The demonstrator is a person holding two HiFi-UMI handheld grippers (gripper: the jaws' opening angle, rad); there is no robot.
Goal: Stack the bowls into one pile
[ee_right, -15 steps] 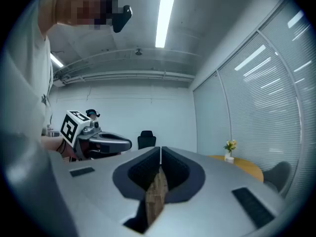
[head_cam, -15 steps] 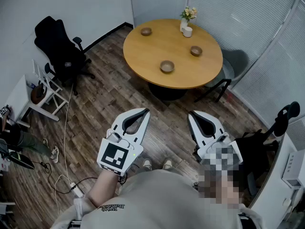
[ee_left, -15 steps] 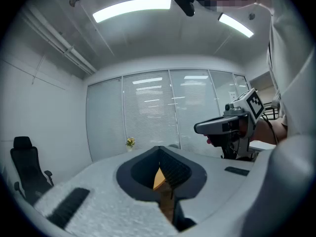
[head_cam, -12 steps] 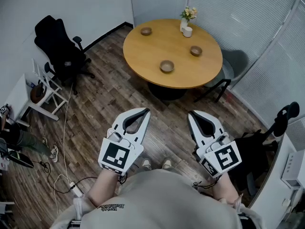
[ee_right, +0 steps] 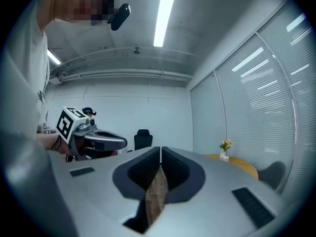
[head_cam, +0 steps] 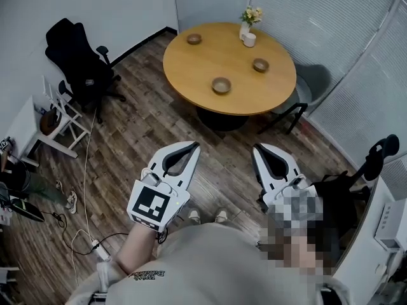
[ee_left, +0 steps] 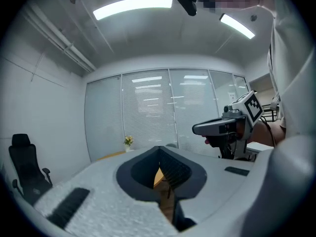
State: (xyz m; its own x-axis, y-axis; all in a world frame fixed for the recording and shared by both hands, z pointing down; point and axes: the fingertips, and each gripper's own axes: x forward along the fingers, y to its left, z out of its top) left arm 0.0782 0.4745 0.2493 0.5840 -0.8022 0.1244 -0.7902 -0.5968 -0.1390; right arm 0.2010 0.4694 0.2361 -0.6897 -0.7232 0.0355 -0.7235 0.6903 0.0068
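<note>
Three brown bowls stand apart on the round wooden table [head_cam: 191,68]: one at the far left edge [head_cam: 194,39], one on the right [head_cam: 260,65], one nearest me [head_cam: 221,86]. Both grippers hang over the wood floor, well short of the table, and neither holds anything. The left gripper [head_cam: 195,146] is shut, its tips meeting [ee_left: 159,148]. The right gripper [head_cam: 255,149] is shut too, jaws together [ee_right: 161,148]. Each gripper view shows the other gripper beside it, the right gripper [ee_left: 217,127] and the left gripper [ee_right: 101,140].
A vase of flowers [head_cam: 247,23] and a white cup [head_cam: 250,40] stand at the table's far edge. A black office chair [head_cam: 79,65] and a white rack [head_cam: 60,122] are on the left, a grey chair [head_cam: 305,97] by the table, cables [head_cam: 86,240] on the floor.
Almost nothing: the head view has shifted a little, so the table sits slightly higher. Both grippers stay shut in about the same place.
</note>
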